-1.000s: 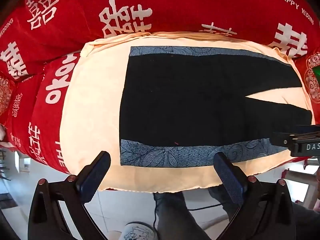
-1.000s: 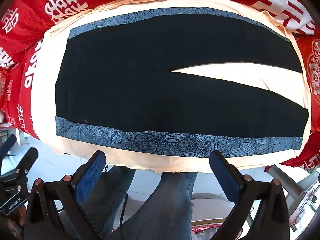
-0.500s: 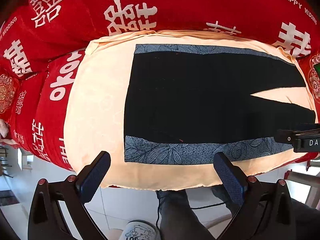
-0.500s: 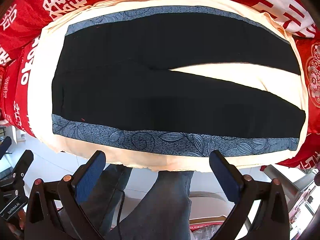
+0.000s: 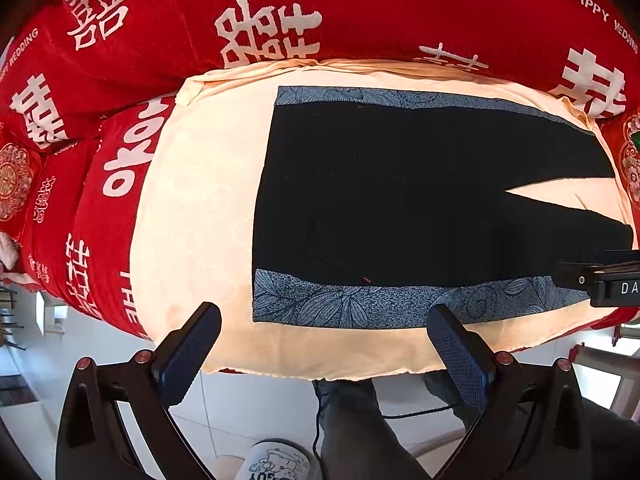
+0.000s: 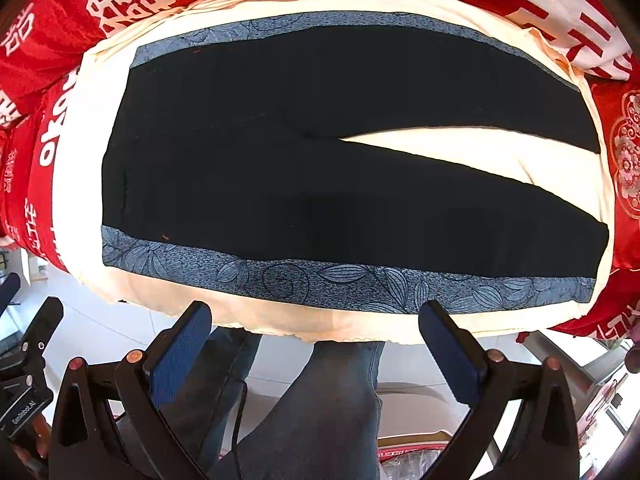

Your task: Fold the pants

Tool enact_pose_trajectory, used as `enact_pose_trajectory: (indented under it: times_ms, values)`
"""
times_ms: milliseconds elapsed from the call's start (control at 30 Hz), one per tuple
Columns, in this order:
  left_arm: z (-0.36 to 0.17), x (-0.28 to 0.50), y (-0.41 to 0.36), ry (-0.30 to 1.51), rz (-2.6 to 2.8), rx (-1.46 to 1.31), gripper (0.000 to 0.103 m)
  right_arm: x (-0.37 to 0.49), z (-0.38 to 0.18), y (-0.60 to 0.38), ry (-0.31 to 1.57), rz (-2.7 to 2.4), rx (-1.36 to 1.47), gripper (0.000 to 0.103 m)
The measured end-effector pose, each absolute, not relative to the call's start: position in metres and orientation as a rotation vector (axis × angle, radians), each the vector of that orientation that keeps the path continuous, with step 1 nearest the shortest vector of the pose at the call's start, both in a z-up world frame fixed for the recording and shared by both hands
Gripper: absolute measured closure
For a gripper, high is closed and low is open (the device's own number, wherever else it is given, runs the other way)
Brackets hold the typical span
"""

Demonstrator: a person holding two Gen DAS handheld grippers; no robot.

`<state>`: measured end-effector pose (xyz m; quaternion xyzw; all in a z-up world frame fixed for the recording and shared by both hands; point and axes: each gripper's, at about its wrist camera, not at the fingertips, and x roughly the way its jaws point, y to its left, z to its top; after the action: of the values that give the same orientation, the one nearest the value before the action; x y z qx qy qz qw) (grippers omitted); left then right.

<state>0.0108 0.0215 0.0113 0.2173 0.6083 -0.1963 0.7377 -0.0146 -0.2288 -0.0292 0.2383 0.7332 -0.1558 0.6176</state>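
Observation:
Black pants point(image 5: 400, 196) point(image 6: 280, 168) with blue leaf-patterned side stripes lie flat and spread on a cream cloth point(image 5: 192, 208) point(image 6: 460, 152). The waistband is to the left and the two legs fan apart to the right. My left gripper point(image 5: 324, 340) stands open, with nothing between its fingers, above the cloth's near edge by the waist corner. My right gripper point(image 6: 316, 332) is open too, hovering over the near edge by the lower stripe. The right gripper's body point(image 5: 600, 282) pokes in at the right of the left wrist view.
A red blanket point(image 5: 280, 12) point(image 6: 48, 32) with white characters surrounds the cloth behind and at both sides. Below the near edge are a white tiled floor point(image 5: 248, 408), the person's jean-clad legs point(image 6: 332, 400), a slipper point(image 5: 276, 464) and a cable.
Both grippers have drifted slightly, so the pants sit a little further right in the left wrist view and a little lower in the right wrist view. The pants lie as before.

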Motion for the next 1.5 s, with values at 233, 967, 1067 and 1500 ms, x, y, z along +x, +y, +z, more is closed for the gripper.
enact_pose_trajectory:
  times_ms: [233,967,1067,1500]
  values:
    - [0.011,0.011,0.022,1.338,-0.43,0.484,0.0,-0.017,-0.031,-0.229,1.693,-0.357,0.555,0.0]
    - [0.015,0.014,0.021,1.312,-0.423,0.511,0.0,-0.021,-0.03,-0.23,1.685,-0.39,0.586,0.0]
    - [0.015,0.016,0.024,1.31,-0.414,0.509,0.0,-0.021,-0.031,-0.23,1.687,-0.396,0.587,0.0]
    - [0.016,0.021,0.019,1.299,-0.409,0.53,0.0,-0.027,-0.031,-0.235,1.676,-0.418,0.619,0.0]
